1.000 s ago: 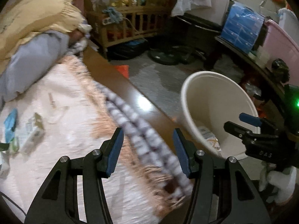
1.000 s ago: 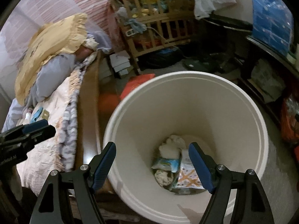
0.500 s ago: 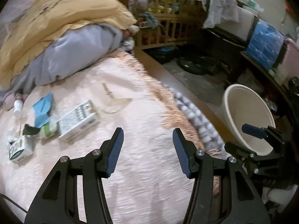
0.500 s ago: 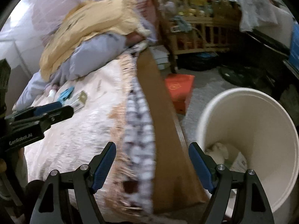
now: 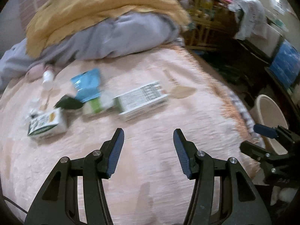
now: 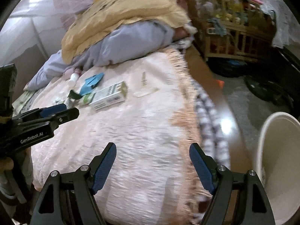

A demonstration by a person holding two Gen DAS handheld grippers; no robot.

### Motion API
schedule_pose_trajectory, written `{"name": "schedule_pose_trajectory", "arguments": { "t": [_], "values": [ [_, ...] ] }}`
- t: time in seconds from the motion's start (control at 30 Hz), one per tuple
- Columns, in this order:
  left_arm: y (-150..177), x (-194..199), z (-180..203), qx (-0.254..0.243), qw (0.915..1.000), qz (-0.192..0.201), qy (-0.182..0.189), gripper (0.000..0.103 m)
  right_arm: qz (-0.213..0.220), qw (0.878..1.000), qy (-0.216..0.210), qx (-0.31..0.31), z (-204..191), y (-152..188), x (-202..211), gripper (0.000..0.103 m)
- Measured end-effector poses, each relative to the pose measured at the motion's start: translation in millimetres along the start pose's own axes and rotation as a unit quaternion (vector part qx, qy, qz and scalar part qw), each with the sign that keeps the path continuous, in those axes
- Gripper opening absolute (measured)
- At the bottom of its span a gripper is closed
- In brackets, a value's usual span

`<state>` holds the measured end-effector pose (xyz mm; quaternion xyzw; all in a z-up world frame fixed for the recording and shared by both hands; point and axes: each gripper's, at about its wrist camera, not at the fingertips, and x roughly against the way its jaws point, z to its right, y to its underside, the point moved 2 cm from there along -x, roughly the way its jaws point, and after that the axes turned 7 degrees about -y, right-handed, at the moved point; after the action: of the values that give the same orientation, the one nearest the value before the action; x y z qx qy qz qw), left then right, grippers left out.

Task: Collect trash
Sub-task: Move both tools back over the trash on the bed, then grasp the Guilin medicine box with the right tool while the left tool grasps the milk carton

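Note:
Trash lies on the pink bed blanket [image 5: 150, 168]: a long white carton [image 5: 142, 101], a small green-and-white carton [image 5: 46, 124], a blue wrapper [image 5: 87, 86], a small white bottle [image 5: 47, 78] and a clear wrapper [image 5: 182, 91]. My left gripper [image 5: 148, 146] is open and empty, hovering short of the long carton. My right gripper [image 6: 152, 161] is open and empty over the blanket, with the long carton [image 6: 108, 95] far ahead. The cream bin [image 6: 279, 161] stands on the floor to the right, also in the left wrist view [image 5: 270, 120].
A yellow quilt [image 5: 105, 5] and grey bedding [image 5: 116, 37] are piled at the bed's far end. A wooden crib [image 6: 230, 24] full of things stands beyond. The bed's brown side rail [image 6: 223, 116] and fringed edge run between blanket and bin.
Both grippers have swung left, away from the bin and over the bed. The trash on the blanket is now ahead of the left gripper. Both stay open and empty.

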<state>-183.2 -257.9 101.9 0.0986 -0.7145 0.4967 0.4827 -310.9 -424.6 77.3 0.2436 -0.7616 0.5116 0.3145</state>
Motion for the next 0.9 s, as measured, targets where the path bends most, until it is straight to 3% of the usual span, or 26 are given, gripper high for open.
{"name": "schedule_pose_trajectory", "arguments": {
  "t": [0.27, 0.57, 0.7, 0.8, 0.9],
  "values": [
    [19, -23, -101, 0.056, 0.9955, -0.025, -0.072, 0.053, -0.036, 0.998, -0.023, 0.04, -47, -8, -40, 0.078],
    [-5, -61, -233, 0.123, 0.9754, -0.027, -0.181, 0.053, -0.06, 0.996, -0.044, 0.055, -71, -19, -79, 0.078],
    [-18, -93, -276, 0.152, 0.9678, -0.047, -0.195, 0.053, -0.066, 0.995, -0.048, 0.051, -70, -30, -94, 0.078],
    [-17, -116, -288, 0.141, 0.9677, -0.07, -0.197, 0.053, -0.071, 0.995, -0.058, 0.039, -68, -38, -104, 0.078],
    [-4, -120, -288, 0.139, 0.9722, -0.083, -0.169, 0.053, -0.071, 0.995, -0.059, 0.041, -71, -47, -111, 0.078]
  ]
}}
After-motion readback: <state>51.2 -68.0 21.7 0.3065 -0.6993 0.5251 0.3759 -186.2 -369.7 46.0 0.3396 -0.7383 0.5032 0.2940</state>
